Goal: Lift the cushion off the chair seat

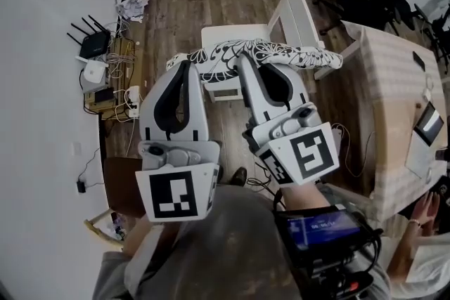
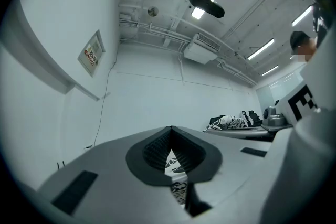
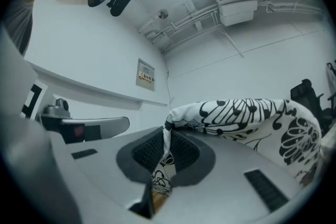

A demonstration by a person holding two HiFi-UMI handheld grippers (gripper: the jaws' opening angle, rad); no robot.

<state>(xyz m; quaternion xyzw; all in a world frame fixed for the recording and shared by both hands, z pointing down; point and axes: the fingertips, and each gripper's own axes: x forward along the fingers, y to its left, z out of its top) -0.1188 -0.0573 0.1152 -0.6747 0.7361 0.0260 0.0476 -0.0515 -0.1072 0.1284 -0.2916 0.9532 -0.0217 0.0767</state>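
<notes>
Head view, nearest: both tools reach from the person's chest toward 12 o'clock, side by side, each ending at the near edge of the cushion (image 1: pixel 288 53).
Left tool (image 1: pixel 184 64): jaws closed; the left gripper view shows a strip of the black-and-white patterned fabric pinched between its pads.
Right tool (image 1: pixel 243 57): jaws closed on the same fabric; in the right gripper view a corner fold is clamped between the pads and the rest of the cushion hangs out toward 3 o'clock.
Cushion: held between the two tools, spread out and sagging toward 2 o'clock; it appears raised off the seat.
Chair seat (image 1: pixel 228 34): white, bare where it shows at 12 o'clock just beyond the cushion; chair back (image 1: pixel 295 10) rises at 1 o'clock.
Farther off: tabletop (image 1: pixel 394 95) under a checked cloth at 3 o'clock, router (image 1: pixel 93 46) at 10 o'clock, wooden floor (image 1: pixel 176 3) around.
Step in hand: the lift itself, seemingly near done.
Next move: likely keep both grips firm and carry the cushion evenly, so the drooping far end clears the chair back.
</notes>
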